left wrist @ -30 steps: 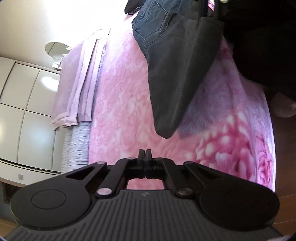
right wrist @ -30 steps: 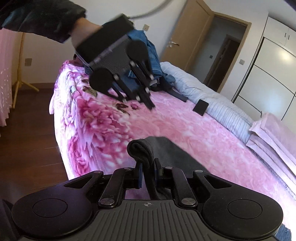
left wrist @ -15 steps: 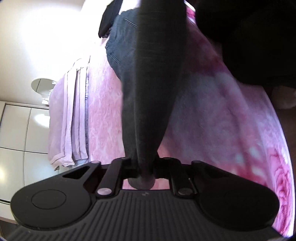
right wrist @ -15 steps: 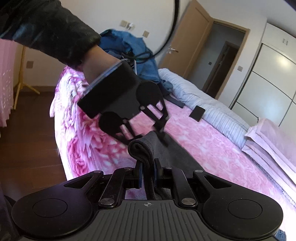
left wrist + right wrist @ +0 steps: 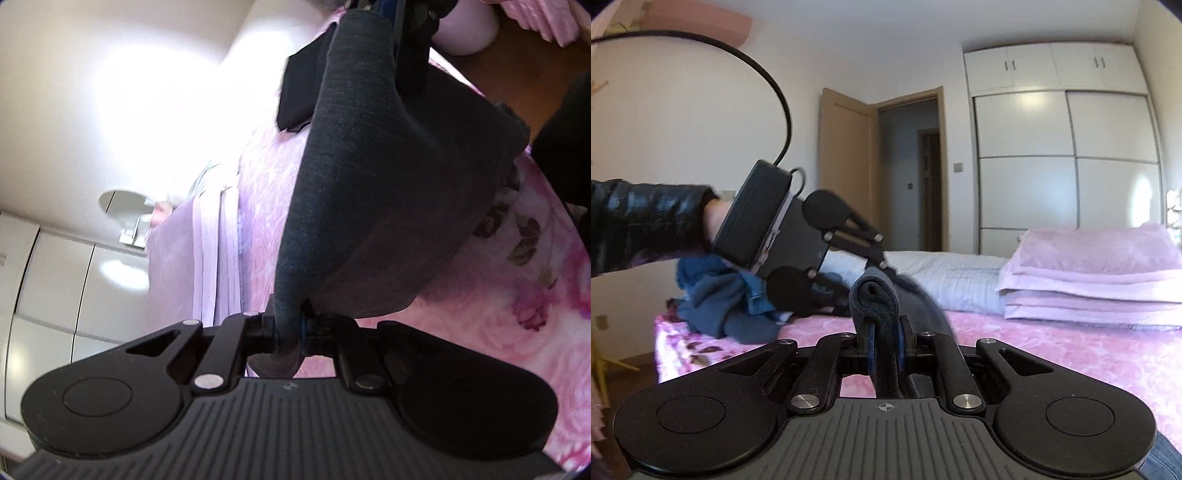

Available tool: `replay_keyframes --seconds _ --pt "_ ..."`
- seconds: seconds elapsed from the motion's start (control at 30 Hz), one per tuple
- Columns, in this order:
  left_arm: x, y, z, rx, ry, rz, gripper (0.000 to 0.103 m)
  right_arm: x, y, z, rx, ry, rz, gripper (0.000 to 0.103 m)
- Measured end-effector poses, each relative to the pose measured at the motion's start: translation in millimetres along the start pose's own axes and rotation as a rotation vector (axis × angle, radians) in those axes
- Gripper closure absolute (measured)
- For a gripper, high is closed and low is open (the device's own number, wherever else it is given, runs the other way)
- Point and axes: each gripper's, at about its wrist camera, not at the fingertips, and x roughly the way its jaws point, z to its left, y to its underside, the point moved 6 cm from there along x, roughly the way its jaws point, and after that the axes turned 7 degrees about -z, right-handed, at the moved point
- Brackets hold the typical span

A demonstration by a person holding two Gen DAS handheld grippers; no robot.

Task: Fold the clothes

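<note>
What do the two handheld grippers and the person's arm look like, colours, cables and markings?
Both are matte black. The right gripper has a ribbed grey base with a small crosshair mark, silver pivot rivets and blue finger pads. The left gripper looks alike; a black cable loops from its boxy body. The arm wears a shiny black sleeve.

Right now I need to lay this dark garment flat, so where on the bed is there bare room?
Bare pink bedspread lies between the right gripper and the folded lilac bedding. The far-left corner is crowded with the blue clothes pile.
</note>
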Motion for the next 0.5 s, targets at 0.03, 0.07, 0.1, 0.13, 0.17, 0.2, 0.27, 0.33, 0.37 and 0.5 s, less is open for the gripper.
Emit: replay_keyframes --seconds 0.03,0.07,0.1,0.13,0.17,0.2,0.27,0.33,0.37,0.5 --pt "-4.1 2.4 -8.7 0.001 0.006 0.014 0.096 -4.4 4.1 -0.5 0.014 -0.020 0.005 0.093" --pt "-8.2 4.8 -17.4 0.002 0.011 0.028 0.096 -6.7 10.2 1.6 0.022 -0.037 0.013 0.093" --pt "-13.2 10.3 -27.8 -0.013 0.016 0.048 0.096 -7.4 17.9 5.7 0.025 -0.052 0.024 0.093" --pt "-18.9 18.4 -39.8 -0.041 0.020 0.075 0.096 -8.1 25.6 9.7 0.027 -0.067 0.035 0.093" --pt "-24.6 27.5 -52.5 -0.073 0.025 0.104 0.096 -5.8 33.6 17.2 0.024 -0.088 0.050 0.093" --pt "-31.0 39.1 -68.2 -0.117 0.030 0.140 0.096 -1.0 41.8 27.4 0.015 -0.113 0.068 0.093" --pt "-40.7 59.6 -97.1 -0.208 0.040 0.196 0.096 8.2 58.3 47.8 -0.001 -0.163 0.103 0.093" --pt "-45.5 74.6 -119.7 -0.294 0.032 0.225 0.096 15.1 73.3 69.6 -0.082 -0.195 0.142 0.093" --pt "-46.5 80.1 -127.8 -0.335 0.023 0.232 0.096 18.2 80.6 80.6 -0.132 -0.209 0.161 0.093" --pt "-46.2 77.9 -140.4 -0.421 -0.014 0.211 0.096 23.2 106.6 113.3 -0.314 -0.209 0.223 0.061"
